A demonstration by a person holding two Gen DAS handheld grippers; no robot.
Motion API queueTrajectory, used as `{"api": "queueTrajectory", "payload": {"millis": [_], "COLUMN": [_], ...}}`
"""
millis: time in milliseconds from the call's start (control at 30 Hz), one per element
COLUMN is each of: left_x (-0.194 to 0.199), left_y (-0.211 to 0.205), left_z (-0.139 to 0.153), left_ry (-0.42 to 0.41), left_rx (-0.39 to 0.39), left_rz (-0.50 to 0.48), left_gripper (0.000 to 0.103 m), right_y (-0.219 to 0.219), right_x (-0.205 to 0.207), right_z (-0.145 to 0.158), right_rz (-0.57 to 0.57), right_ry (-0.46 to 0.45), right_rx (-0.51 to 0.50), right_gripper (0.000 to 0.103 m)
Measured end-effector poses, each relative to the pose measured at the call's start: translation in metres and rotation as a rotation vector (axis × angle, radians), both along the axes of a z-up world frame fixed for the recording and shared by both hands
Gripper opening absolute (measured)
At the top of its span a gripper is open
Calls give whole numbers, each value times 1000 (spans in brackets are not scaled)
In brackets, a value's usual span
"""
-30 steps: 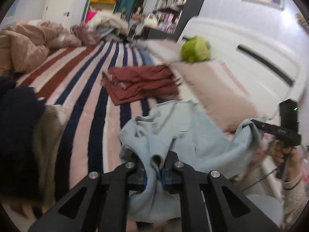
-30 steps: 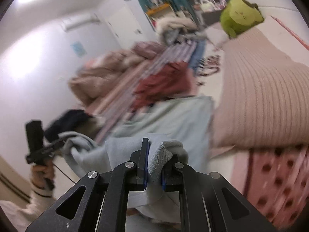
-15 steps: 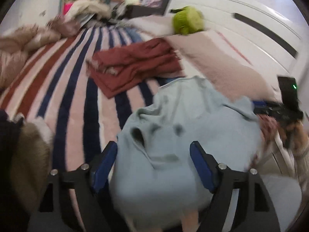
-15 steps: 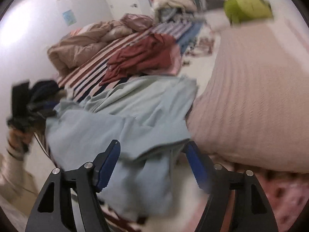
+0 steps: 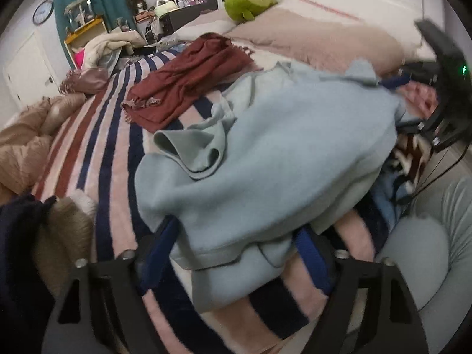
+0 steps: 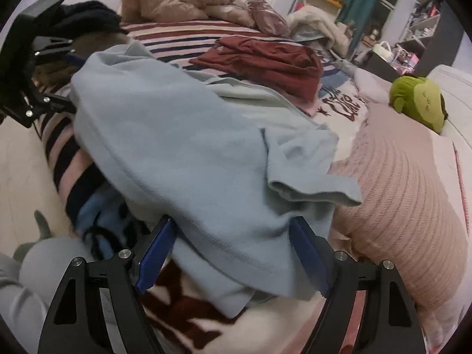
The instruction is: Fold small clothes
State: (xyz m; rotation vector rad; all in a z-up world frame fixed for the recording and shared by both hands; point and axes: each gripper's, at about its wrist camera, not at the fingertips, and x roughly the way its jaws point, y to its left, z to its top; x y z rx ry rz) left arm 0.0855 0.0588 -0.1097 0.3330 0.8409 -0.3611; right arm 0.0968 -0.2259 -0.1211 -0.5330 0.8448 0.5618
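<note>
A light blue top (image 5: pixel 265 153) lies spread and rumpled on the striped bed, one sleeve bunched on top; it also shows in the right wrist view (image 6: pixel 183 147). My left gripper (image 5: pixel 236 259) is open, its blue pads on either side of the top's near hem. My right gripper (image 6: pixel 233 250) is open too, straddling the other hem edge. Each gripper appears in the other's view: the right one (image 5: pixel 442 94) at the far right, the left one (image 6: pixel 32 67) at the far left.
A dark red garment (image 5: pixel 188 79) lies folded beyond the blue top. A pink knitted pillow (image 6: pixel 407 194) and a green plush toy (image 6: pixel 419 100) are on the right. Dark and tan clothes (image 5: pixel 26 242) pile at the left. A beige duvet (image 6: pixel 171 0) is heaped behind.
Both grippers were shut on the blue top a second ago; they opened and let it drop onto the bed, where it now lies spread out.
</note>
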Motion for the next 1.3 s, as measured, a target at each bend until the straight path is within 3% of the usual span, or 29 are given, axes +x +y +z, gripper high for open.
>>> {"api": "queueTrajectory", "payload": {"millis": [67,133,233,367,467,533,633,833,900,967,1000,1033,1100,1200,1267,1300], "left_x": [5,14,24,41,52,52,51,62,63,65,66,68,73,94,111,125], "left_y": [8,19,26,27,33,36,37,24,18,14,14,16,26,47,51,48], "left_z": [5,14,24,29,32,37,39,24,19,15,14,15,20,38,45,46], "left_ry": [11,29,30,57,93,69,60,120,120,115,117,117,111,95,80,64], "left_rx": [-51,-142,-235,-273,-303,-273,-228,-179,-158,-137,-133,-132,-194,-366,-392,-357], "left_rz": [14,21,34,20,-6,-21,-29,-66,-72,-65,-53,-30,3,77,110,147], "left_gripper": [52,32,27,25,37,53,63,64,64,46,26,13,7,6,7,7], "right_y": [-5,-9,-14,-16,-21,-26,-33,-31,-27,-23,-22,-22,-23,-26,-25,-23], "right_x": [7,14,24,44,55,58,55,68,73,74,73,72,71,82,98,110], "right_z": [5,12,26,33,34,33,38,37,29,22,21,21,26,40,49,53], "right_rz": [-15,-46,-60,-51,-24,2,11,-42,-28,-2,5,9,-16,-49,-65,-78], "right_ry": [10,10,1,38,107,180,194,150,182,227,230,218,145,104,105,93], "right_rx": [41,75,142,205,238,262,263,181,176,162,163,159,141,189,209,198], "right_gripper": [42,28,18,12,13,19,31,31,31,25,18,2,1,1,1,1]}}
